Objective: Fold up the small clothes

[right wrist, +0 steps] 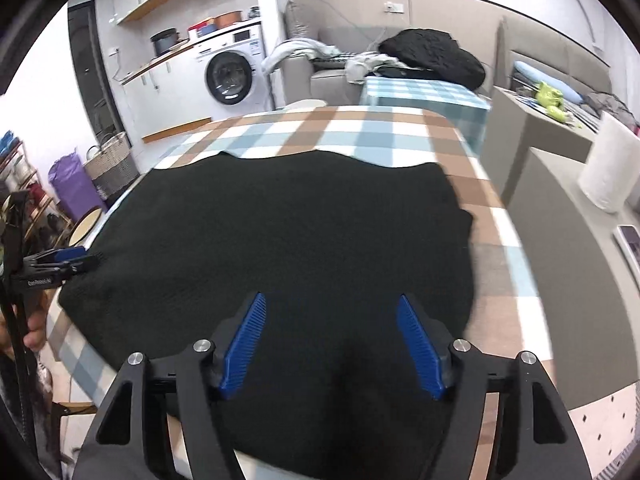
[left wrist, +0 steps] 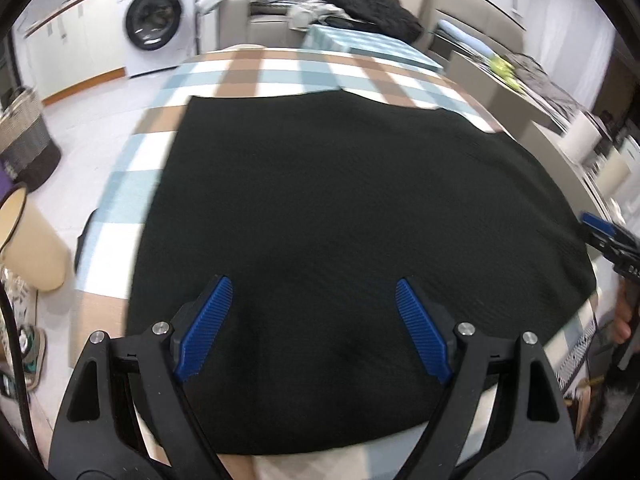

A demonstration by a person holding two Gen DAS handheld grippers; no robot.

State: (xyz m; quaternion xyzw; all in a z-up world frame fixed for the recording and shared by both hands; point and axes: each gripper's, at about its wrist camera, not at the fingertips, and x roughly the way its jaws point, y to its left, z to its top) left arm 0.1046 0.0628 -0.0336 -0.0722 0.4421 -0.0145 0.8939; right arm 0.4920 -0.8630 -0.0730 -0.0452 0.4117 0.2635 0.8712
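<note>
A black garment (left wrist: 340,208) lies flat on the checked tablecloth (left wrist: 280,68), and it fills most of both views (right wrist: 272,248). My left gripper (left wrist: 314,286) hovers open above its near edge, nothing between the blue pads. My right gripper (right wrist: 330,300) is open too, above the near part of the cloth, with nothing between its fingers. The right gripper shows at the right edge of the left wrist view (left wrist: 608,236). The left gripper shows at the left edge of the right wrist view (right wrist: 60,260), close to the garment's left corner.
A washing machine (left wrist: 154,26) stands behind the table. A woven basket (left wrist: 24,136) and a cream bin (left wrist: 28,240) sit on the floor at the left. A sofa with piled dark clothes (right wrist: 432,56) is at the back. A paper roll (right wrist: 608,164) stands on a grey counter at the right.
</note>
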